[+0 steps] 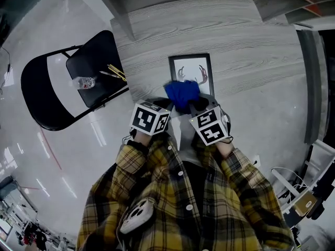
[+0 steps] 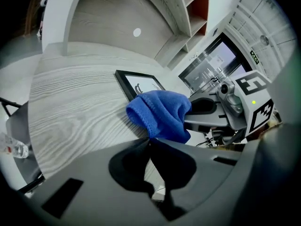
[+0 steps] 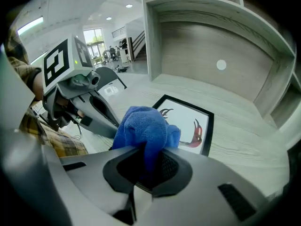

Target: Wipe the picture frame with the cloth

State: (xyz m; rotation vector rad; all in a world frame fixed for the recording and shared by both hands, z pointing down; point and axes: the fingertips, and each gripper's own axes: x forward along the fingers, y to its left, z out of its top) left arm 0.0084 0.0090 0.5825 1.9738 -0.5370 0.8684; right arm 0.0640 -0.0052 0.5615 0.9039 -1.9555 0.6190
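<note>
A black picture frame [image 1: 191, 72] with a white print lies flat on the wood-grain table [image 1: 251, 67]. A bunched blue cloth [image 1: 182, 94] hangs over the frame's near edge, held from both sides. My left gripper [image 1: 168, 105] is shut, its tips pinching the cloth's lower edge [image 2: 162, 114] in the left gripper view [image 2: 150, 141]. My right gripper [image 1: 196, 106] is shut on the cloth [image 3: 143, 126], which bulges up out of its jaws [image 3: 149, 154]. Behind the cloth, the frame [image 3: 188, 121] shows a red and black figure. The frame's near part is hidden by the cloth.
A black folding chair [image 1: 57, 82] stands left of the table, with a plastic bottle [image 1: 85, 82] and yellow sticks [image 1: 116, 71] on its seat. Grey shelving [image 3: 211, 55] rises at the table's back. My plaid sleeves fill the bottom of the head view.
</note>
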